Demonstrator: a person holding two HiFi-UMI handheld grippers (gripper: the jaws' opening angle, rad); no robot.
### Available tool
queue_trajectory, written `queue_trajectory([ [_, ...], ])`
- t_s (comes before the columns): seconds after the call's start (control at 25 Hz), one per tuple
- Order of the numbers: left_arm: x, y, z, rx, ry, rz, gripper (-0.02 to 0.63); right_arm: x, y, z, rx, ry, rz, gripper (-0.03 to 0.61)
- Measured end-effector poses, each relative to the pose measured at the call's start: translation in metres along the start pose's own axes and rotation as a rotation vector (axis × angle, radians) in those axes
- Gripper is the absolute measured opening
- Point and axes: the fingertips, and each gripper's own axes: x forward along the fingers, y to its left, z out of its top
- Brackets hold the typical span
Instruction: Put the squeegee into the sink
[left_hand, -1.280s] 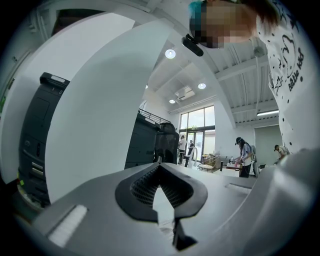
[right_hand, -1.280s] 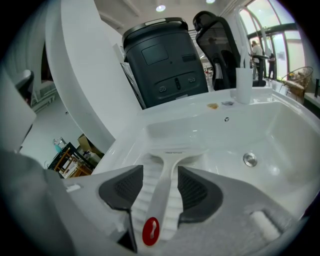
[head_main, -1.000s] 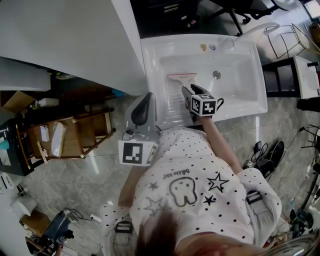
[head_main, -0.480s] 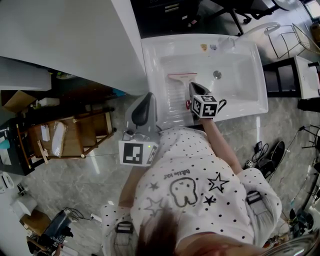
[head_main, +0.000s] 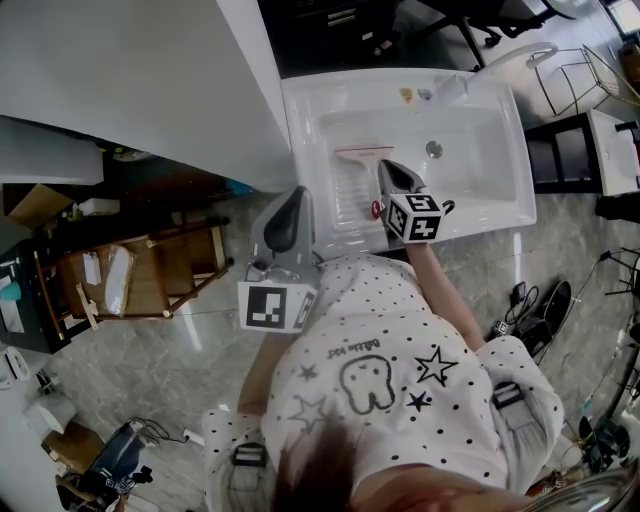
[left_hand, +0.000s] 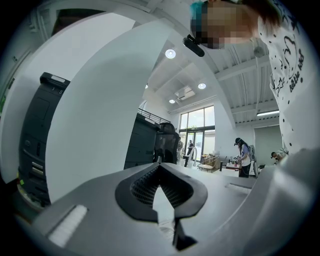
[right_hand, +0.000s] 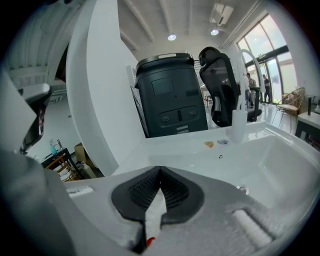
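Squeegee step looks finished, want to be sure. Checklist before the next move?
1. Placement: ok, the squeegee lies at the left of the sink.
2. Release: ok, the right gripper has its fingers shut on nothing.
3. Clearance: cannot tell, the right gripper overlaps the squeegee in the head view, so it may be touching or apart.
4. Other hand: ok, the left gripper is shut and empty.
5. Outlet: ok, the drain is uncovered.

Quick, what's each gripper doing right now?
Left hand-held gripper: closed, empty.
Right hand-held gripper: closed, empty; squeegee lies in the sink.
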Motion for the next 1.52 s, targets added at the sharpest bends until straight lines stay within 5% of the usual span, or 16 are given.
queue_trajectory([
  [0.72,-0.012,-0.015,-0.001,0.008,-0.003,-0.035,-0.005,-0.057,0.023,0.051,0.003,-0.174,0.033,-0.005],
  [1.52,-0.045,-0.021,-0.013,-0.026,0.029,-0.04,-0.005,-0.088,0.064,0.055,0.009,-0.215,0.077,-0.005],
])
